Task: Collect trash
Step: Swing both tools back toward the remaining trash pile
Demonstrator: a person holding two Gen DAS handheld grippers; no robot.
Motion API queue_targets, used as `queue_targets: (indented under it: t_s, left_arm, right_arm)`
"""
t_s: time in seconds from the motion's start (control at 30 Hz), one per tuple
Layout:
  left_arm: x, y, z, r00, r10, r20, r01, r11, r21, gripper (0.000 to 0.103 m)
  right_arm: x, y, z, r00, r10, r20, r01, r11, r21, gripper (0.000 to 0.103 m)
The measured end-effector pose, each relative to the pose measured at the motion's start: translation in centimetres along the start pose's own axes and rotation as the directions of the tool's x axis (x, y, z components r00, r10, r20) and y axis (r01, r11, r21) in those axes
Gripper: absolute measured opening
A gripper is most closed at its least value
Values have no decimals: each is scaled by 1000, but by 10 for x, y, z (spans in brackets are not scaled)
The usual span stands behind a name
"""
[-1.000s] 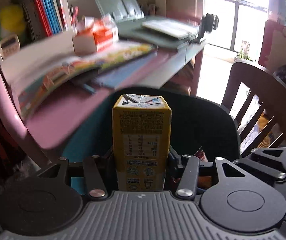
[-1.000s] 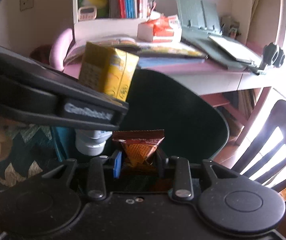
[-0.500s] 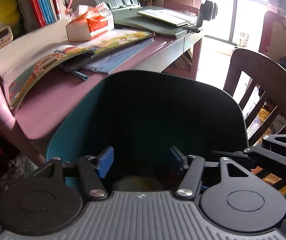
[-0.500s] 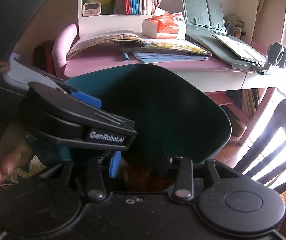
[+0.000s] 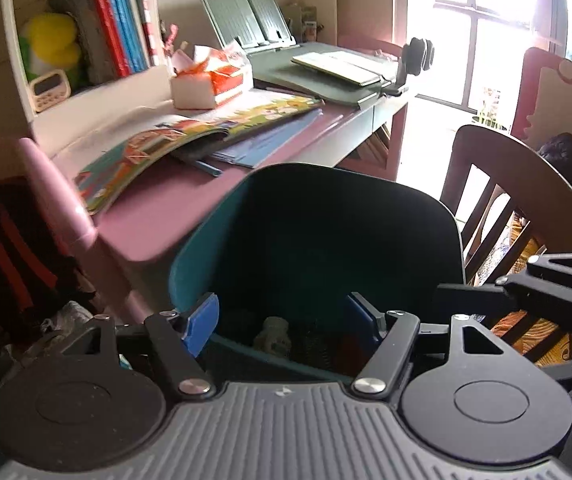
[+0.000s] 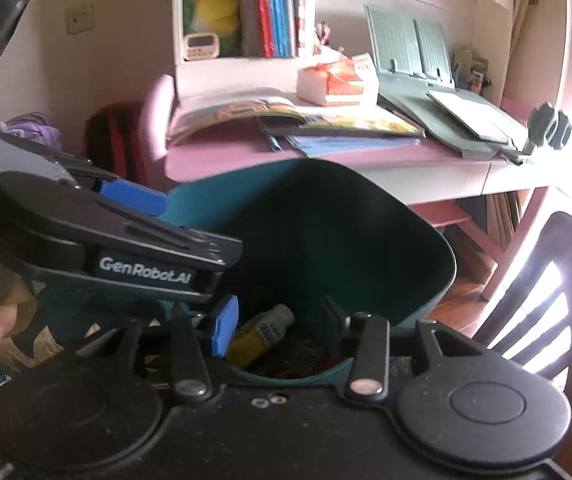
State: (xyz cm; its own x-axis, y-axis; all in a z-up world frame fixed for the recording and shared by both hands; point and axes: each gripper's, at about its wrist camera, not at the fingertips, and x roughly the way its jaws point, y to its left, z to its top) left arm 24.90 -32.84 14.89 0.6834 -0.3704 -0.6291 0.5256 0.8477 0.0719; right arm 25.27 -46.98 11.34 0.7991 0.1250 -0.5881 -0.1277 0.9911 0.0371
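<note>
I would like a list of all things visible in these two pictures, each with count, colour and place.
trash bin: one, teal, in front of the desk
juice carton: one, yellow, lying inside the bin
desk: one, pink, behind the bin
picture book: one, colourful, open on the desk
tissue box: one, white and orange, on the desk
timer: one, white, in the shelf
chair: one, dark wood, right of the bin
left claw: one, black with blue pads, above the bin, jaws opening, nothing between
right claw: same, jaws opening, nothing between
</note>
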Motion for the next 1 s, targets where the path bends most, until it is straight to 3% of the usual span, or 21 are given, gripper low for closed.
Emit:
queue_targets:
  t_s: [0.33,0.63,0.77,0.83,1.0]
  left_arm:
    - [-74,35,-39,998,58,34,-56,997,-52,70]
    - [-140,81,-102,992,124,32,-120,986,-118,70]
    - [-164,108,-141,987,163,7,-160,976,-148,71]
    - [-174,124,-162,983,183,-4,-181,969,-170,80]
    - [-179,162,-211,975,217,-53,-223,949,-221,81]
  right_arm:
    - [-48,45,0,996,63,63,-61,997,-37,54]
    - [-80,113,-11,978,197,73,-190,977,-94,57]
    - [-79,148,-20,965,254,64,-245,962,-120,57]
    - [-75,165,-24,956,288,50,-280,951,-128,57]
    - [-51,209,-39,933,359,-15,-357,923,-146,58]
